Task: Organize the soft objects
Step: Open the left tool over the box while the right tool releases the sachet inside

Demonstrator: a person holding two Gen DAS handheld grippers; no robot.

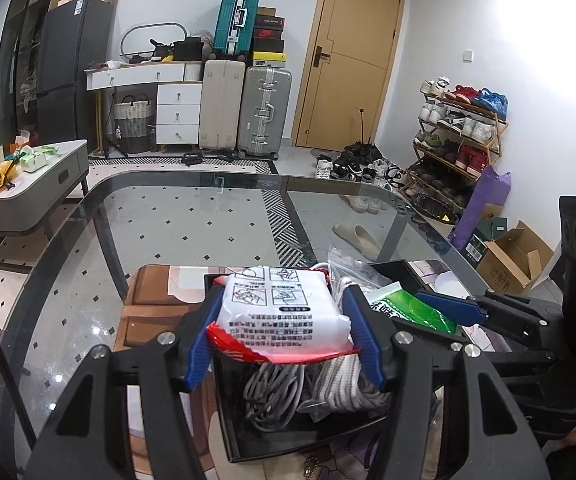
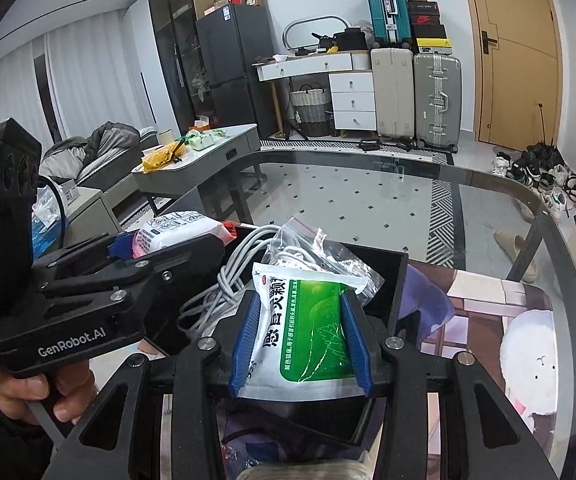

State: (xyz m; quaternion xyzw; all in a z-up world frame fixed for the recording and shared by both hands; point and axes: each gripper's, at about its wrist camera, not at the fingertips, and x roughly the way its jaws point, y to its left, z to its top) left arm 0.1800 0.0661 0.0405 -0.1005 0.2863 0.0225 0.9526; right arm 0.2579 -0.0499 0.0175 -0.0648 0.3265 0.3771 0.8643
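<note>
Left gripper point(image 1: 283, 320): clamped on white packet point(image 1: 283, 304), over black tray point(image 1: 392, 272) by table's near edge. Right gripper point(image 2: 300, 340): clamped on green sachet point(image 2: 312, 332), same tray. Risk: slick film slipping out; snagging cables point(image 1: 271, 396).

2 grippers point(image 1: 283, 336) point(image 2: 300, 344), 2 packets point(image 1: 283, 312) point(image 2: 308, 336), 1 tray point(image 2: 400, 280), 3 suitcases point(image 1: 223, 104).

"GenRobot.AI" in white letters on the black left gripper point(image 2: 125, 246); Chinese print on the green sachet point(image 2: 308, 332) and white packet point(image 1: 283, 312).
</note>
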